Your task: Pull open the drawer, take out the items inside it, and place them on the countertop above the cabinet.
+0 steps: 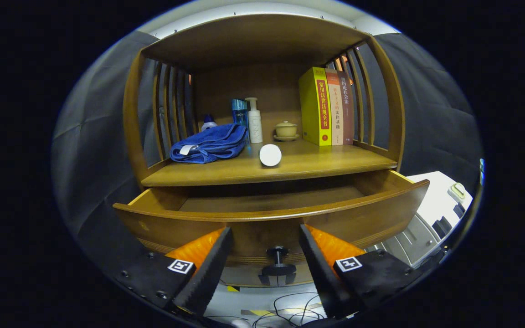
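Note:
The wooden drawer (271, 218) stands pulled out under the cabinet's countertop (317, 166). Its curved front faces me and its dark knob (277, 262) sits between my fingers. The bare wooden floor of the drawer shows above the front panel; no item is visible on the part I can see. My gripper (265, 253) is open, its black-and-orange fingers (210, 264) either side of the knob without touching it. On the countertop lie a folded blue towel (210, 145) and a white cylinder (270, 155) on its side.
Further back on the countertop stand a white pump bottle (254, 120), a blue bottle (239, 112), a small lidded cup on a saucer (285, 130) and three upright books (328, 107). Slatted sides and a top shelf enclose it. White equipment (435, 214) sits to the right; cables lie on the floor below.

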{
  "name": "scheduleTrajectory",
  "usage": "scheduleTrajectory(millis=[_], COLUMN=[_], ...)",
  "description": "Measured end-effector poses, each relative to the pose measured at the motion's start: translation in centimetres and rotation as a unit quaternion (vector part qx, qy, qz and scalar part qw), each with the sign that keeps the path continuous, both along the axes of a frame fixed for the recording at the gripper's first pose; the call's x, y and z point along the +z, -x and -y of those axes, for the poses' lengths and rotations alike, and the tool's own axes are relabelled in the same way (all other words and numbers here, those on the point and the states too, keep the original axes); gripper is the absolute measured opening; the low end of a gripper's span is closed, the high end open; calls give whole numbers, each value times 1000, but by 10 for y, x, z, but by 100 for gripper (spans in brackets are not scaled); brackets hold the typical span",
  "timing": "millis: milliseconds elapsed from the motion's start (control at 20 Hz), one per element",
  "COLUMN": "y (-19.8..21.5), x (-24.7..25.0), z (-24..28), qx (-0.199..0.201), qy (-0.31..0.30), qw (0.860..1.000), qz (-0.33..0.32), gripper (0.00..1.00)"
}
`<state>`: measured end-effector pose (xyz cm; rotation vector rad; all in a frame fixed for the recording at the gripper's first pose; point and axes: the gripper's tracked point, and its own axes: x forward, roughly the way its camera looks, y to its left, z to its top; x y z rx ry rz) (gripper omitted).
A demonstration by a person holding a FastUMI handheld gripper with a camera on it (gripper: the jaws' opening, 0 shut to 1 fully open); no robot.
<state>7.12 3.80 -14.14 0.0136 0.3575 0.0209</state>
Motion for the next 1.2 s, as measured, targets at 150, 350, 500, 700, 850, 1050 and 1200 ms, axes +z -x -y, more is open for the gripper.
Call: scheduleTrajectory(millis=[150,350,500,700,850,1050,1200], y=[-27,-58,-72,-73,-73,-74,-65], x=[1,2,2,2,1,1,7], z=[0,-2,-2,-2,-1,0,1], qx=[0,-4,-5,-4,-3,-3,-1], qy=[-6,-15,-19,-18,-21,-20,-14], qw=[1000,1000,1000,1000,1000,1000,1000], qz=[-4,-3,2,12,11,11,10], gripper=[98,97,97,98,98,97,97])
